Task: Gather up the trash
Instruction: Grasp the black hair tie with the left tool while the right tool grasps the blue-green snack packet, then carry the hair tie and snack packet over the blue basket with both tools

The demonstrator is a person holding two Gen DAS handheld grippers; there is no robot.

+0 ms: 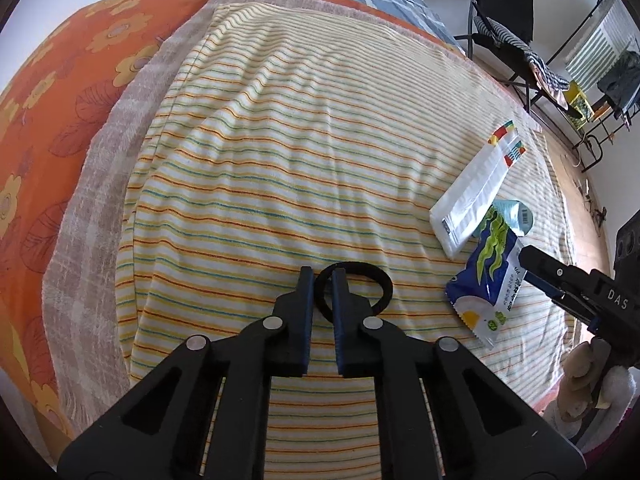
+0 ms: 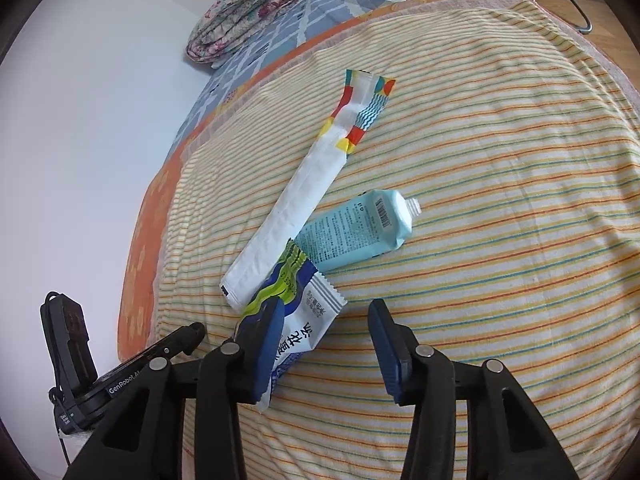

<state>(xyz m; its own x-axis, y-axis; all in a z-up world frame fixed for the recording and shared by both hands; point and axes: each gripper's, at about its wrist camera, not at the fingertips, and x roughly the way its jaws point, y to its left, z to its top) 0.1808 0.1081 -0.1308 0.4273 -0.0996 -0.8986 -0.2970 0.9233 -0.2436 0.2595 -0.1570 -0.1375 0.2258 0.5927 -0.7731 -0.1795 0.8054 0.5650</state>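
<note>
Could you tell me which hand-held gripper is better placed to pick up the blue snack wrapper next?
Right: the right hand-held gripper already straddles the blue snack wrapper, whereas the left hand-held gripper pinches the black ring.

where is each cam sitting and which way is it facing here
Left wrist view: sits on the left gripper, looking steeply down along its fingers at the striped towel; its jaws are pinched on a black ring; the right gripper's finger shows at the right edge.
Right wrist view: sits on the right gripper, looking down at the blue snack wrapper, white wrapper and light blue tube; one finger rests on the snack wrapper, jaws apart.
Shared: the towel, all three pieces of trash, and each shows part of the other gripper.
</note>
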